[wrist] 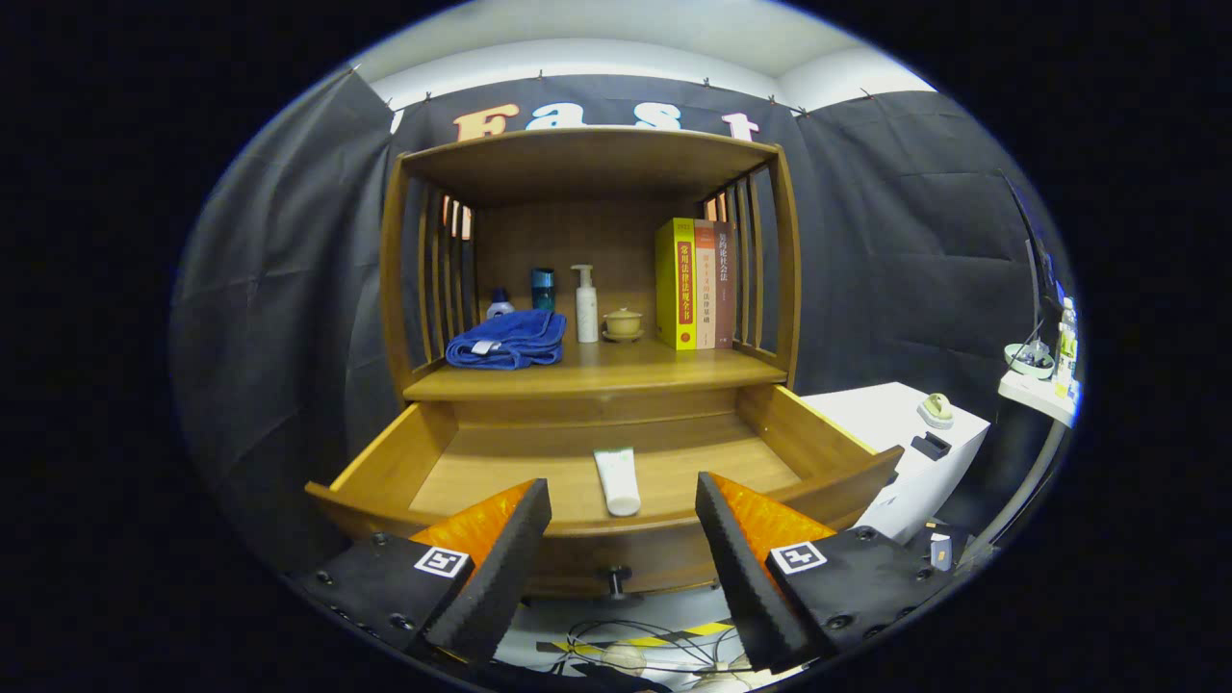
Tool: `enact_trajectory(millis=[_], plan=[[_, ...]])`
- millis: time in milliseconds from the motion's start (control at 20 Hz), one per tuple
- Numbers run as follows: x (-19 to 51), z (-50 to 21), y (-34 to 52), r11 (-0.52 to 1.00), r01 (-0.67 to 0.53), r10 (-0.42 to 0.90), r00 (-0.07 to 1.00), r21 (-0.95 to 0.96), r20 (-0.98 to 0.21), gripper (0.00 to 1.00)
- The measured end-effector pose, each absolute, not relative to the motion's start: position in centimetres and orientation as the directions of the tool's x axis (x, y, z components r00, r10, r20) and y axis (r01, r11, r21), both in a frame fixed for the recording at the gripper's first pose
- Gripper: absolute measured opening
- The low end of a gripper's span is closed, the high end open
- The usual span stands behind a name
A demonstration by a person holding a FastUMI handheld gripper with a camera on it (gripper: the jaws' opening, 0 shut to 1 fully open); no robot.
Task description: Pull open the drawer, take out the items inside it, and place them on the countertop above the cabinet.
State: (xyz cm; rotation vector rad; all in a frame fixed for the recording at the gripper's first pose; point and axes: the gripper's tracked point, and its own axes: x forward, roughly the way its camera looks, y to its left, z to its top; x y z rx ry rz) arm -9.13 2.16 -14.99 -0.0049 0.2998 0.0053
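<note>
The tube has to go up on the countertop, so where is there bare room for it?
The front strip of the countertop is bare, and so is the patch between the blue towel and the books, ahead of the pump bottle and lidded cup. The back left is crowded. The open gripper hangs before the tube.

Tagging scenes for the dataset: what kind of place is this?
Likely a staged recording booth, not a real home: black cloth wall behind a wooden cabinet, cables on the floor. Drawer open, white tube inside; gripper fingers apart, empty.
</note>
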Motion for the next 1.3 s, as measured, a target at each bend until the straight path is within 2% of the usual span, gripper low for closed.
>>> enact_trajectory(millis=[250,550,700,1100,1300], plan=[[-3.5,-13.5,3.1,0.999,-0.038,0.029,0.949,-0.024,-0.313,0.99],[3.8,-15.6,5.7,0.992,-0.124,0.109,0.871,0.001,-0.48,0.99],[7.1,-16.7,6.3,0.99,-0.14,0.109,0.829,-0.015,-0.548,0.99],[9.9,-27.2,5.7,0.988,-0.137,0.04,0.647,-0.065,-0.761,0.99],[10.0,-31.3,5.0,0.986,-0.136,0.005,0.582,-0.091,-0.813,0.99]])
